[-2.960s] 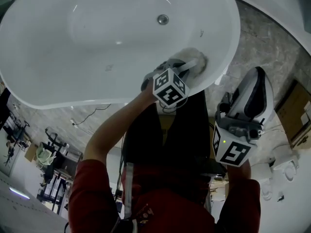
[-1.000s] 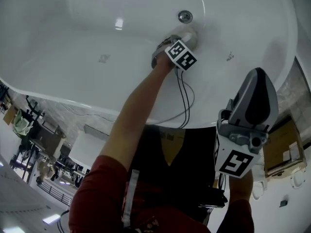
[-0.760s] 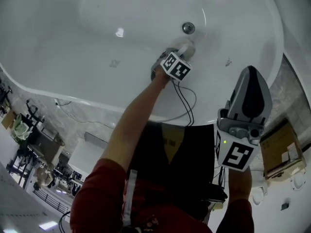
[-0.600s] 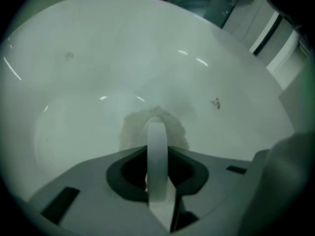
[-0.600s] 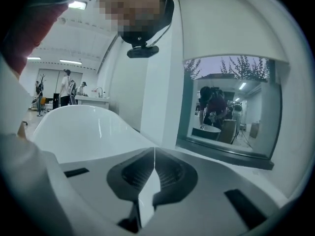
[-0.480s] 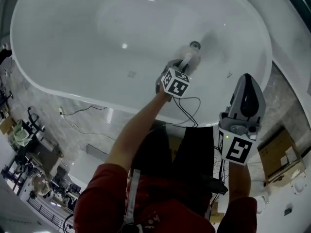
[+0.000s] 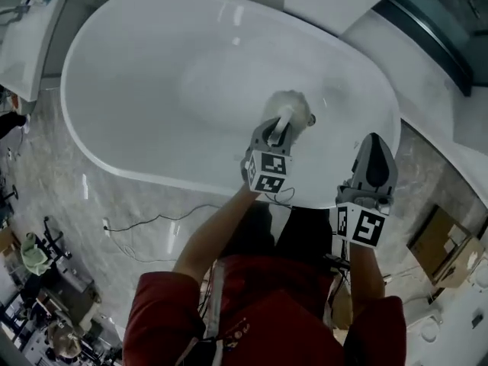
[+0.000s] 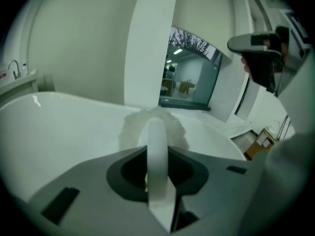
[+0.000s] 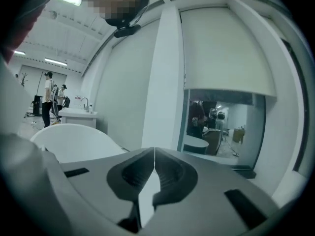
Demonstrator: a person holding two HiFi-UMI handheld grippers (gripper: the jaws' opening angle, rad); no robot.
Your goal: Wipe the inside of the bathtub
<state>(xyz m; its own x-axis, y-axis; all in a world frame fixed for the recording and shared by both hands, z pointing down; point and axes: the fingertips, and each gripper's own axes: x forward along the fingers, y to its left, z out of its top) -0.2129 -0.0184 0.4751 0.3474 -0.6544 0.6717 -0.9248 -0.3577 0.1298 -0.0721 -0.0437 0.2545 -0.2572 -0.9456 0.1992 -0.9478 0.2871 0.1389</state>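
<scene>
Head view: white bathtub (image 7: 152, 67) spans the upper half of the frame. The left gripper (image 7: 285, 119) is at centre over the tub's right part, with a pale cloth (image 7: 296, 105) at its tip. The right gripper (image 7: 371, 158) is at lower right by the near rim.

Left gripper view only: jaws pinch the cloth (image 8: 130, 129), which is bunched past the tips.

Right gripper view only: jaws pressed together, nothing between them.

Versus 0.5 s ago: the drain beside the cloth no longer shows, and the tub sits smaller in frame.
</scene>
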